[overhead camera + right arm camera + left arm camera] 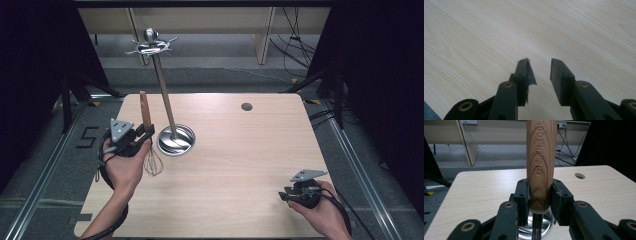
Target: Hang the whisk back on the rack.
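Note:
A whisk (146, 131) with a wooden handle (540, 162) stands upright in the air at the table's left, wire loops (153, 164) hanging down. My left gripper (145, 131) is shut on the handle, both pads pressing its lower end (539, 195). Just right of it stands a metal utensil stand (165, 95), a tall rod on a round steel base (176, 140) with hooks at the top (151, 46). My right gripper (284, 196) rests low at the table's front right, open, with bare wood between its jaws (541, 72).
The light wooden table (240, 150) has a round cable hole (246, 106) at the back right. Dark curtains, stand legs and floor cables lie beyond the table's far edge. The stand's base (544, 225) sits right under the whisk handle.

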Tool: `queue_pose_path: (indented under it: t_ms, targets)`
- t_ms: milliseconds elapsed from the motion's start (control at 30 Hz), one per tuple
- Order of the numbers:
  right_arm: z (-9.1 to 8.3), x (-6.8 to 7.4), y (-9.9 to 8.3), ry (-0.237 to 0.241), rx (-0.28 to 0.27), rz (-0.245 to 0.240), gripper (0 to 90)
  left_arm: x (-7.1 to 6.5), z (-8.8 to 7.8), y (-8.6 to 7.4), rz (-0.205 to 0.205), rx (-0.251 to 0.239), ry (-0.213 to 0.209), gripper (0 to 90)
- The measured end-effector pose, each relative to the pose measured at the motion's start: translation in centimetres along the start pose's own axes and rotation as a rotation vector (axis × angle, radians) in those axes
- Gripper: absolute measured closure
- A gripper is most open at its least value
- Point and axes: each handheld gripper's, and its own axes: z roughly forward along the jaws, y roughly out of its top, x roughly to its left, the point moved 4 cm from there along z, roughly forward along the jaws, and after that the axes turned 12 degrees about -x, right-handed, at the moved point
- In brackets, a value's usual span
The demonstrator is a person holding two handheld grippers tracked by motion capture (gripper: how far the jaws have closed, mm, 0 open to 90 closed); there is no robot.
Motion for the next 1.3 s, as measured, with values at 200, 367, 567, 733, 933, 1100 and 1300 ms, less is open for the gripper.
queue_pose_path:
  t_ms: [200,367,567,733,933,1100,1300]
  targets:
    - [0.0,0.0,0.0,-0.003,-0.003,0.004,68.1,0.0,0.1,0.7,0.012,-0.018,0.018,68.5]
    - [0.0,-0.1,0.0,-0.002,-0.01,-0.014,68.1,0.0,0.1,1.2,0.028,-0.033,0.038,68.6]
    - [-0.1,0.2,0.0,-0.003,-0.001,0.026,68.1,-0.3,0.1,1.6,0.032,-0.044,0.056,68.5]
    - [-0.1,0.2,0.0,-0.004,0.0,0.027,68.1,-0.4,0.1,2.1,0.036,-0.057,0.063,68.6]
    - [-0.1,0.0,0.0,-0.004,-0.004,0.003,68.1,-0.6,0.3,2.6,0.028,-0.073,0.064,68.6]
    - [-0.1,0.1,0.0,0.0,-0.003,0.016,68.1,-0.7,0.3,2.8,0.031,-0.077,0.067,68.6]
    - [-0.1,0.1,0.0,0.0,-0.003,0.015,68.1,-0.9,0.3,3.3,0.034,-0.09,0.067,68.5]
